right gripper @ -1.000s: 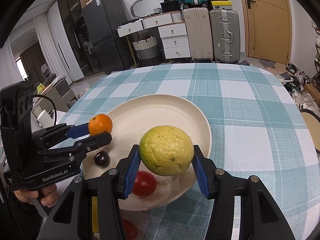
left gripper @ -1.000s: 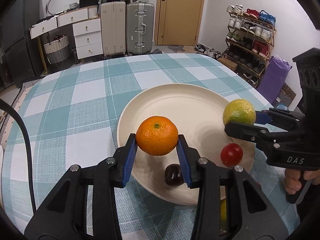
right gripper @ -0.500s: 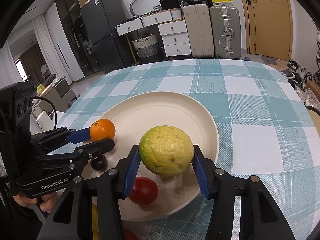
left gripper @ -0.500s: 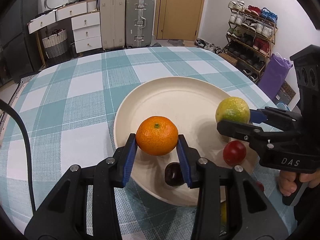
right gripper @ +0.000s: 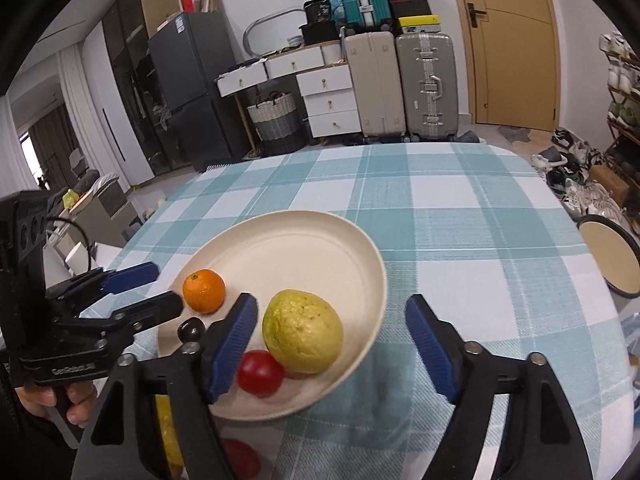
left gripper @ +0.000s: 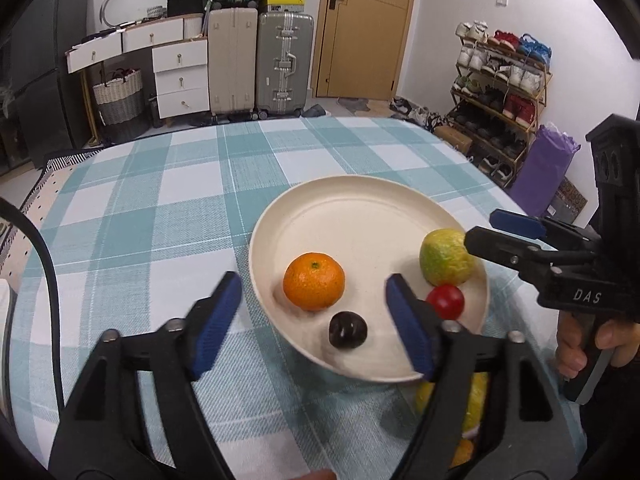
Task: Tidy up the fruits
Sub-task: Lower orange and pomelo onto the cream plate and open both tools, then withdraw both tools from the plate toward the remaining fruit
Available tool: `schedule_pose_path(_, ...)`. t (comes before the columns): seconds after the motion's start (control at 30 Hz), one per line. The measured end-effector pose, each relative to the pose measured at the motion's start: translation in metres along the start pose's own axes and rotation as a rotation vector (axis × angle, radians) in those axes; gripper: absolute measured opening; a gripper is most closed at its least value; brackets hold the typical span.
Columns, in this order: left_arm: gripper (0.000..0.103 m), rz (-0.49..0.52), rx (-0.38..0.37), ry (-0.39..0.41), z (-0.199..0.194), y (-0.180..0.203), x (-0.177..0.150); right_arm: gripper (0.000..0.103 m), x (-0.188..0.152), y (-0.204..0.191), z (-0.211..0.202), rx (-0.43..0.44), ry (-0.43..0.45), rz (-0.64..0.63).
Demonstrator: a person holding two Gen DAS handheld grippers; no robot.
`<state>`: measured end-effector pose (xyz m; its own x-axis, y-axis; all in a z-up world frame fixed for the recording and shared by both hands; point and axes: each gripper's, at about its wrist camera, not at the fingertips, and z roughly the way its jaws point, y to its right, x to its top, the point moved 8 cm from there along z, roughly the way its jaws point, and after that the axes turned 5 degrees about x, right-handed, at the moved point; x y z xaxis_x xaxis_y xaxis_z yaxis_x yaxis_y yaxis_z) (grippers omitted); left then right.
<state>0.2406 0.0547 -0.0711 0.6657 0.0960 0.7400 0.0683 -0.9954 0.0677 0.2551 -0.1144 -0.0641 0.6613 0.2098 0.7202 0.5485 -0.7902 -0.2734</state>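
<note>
A cream plate (left gripper: pixel 360 208) (right gripper: pixel 288 248) sits on the checked table. On it lie an orange (left gripper: pixel 314 286) (right gripper: pixel 204 291), a yellow-green guava (left gripper: pixel 446 257) (right gripper: pixel 303 337), a red tomato (left gripper: pixel 445 301) (right gripper: pixel 260 373) and a dark plum (left gripper: pixel 348 329) (right gripper: pixel 191 330). My left gripper (left gripper: pixel 314 326) is open and empty, just short of the orange; it also shows in the right wrist view (right gripper: pixel 142 292). My right gripper (right gripper: pixel 332 350) is open and empty, astride the guava; it also shows in the left wrist view (left gripper: pixel 508 232).
More fruit lies on the table near the plate's front edge: a yellow one (left gripper: pixel 476 400) (right gripper: pixel 166 432) and a red one (right gripper: pixel 240 458), partly hidden by the grippers. A round stool (right gripper: pixel 610 258) stands right of the table. Teal-checked cloth (left gripper: pixel 160 208) stretches left and behind.
Both grippers have opened. The orange and the guava, held above the plate before, now rest on the plate. Both grippers have drawn back a little.
</note>
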Motion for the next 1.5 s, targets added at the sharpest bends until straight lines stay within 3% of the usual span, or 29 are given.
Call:
schedule_pose_path(0.13,0.095,-0.017,0.012,0.028,-0.028,-0.003,-0.003,0.102,-0.006,-0.005,-0.020,0.027,0.003,0.000)
schedule_pose_path(0.17,0.103,-0.018,0.019,0.026,-0.034,-0.003,-0.006,0.102,-0.008,-0.006,-0.025,0.028,0.002,-0.004)
schedule_pose_path(0.67,0.102,0.020,0.047,0.041,-0.096,0.018,-0.042,0.103,-0.047,-0.031,-0.073,-0.002,-0.037,-0.082)
schedule_pose_path(1.5,0.102,0.055,0.044,-0.052,-0.080,0.031,-0.072,0.103,-0.099,-0.062,-0.051,0.064,-0.206,-0.162)
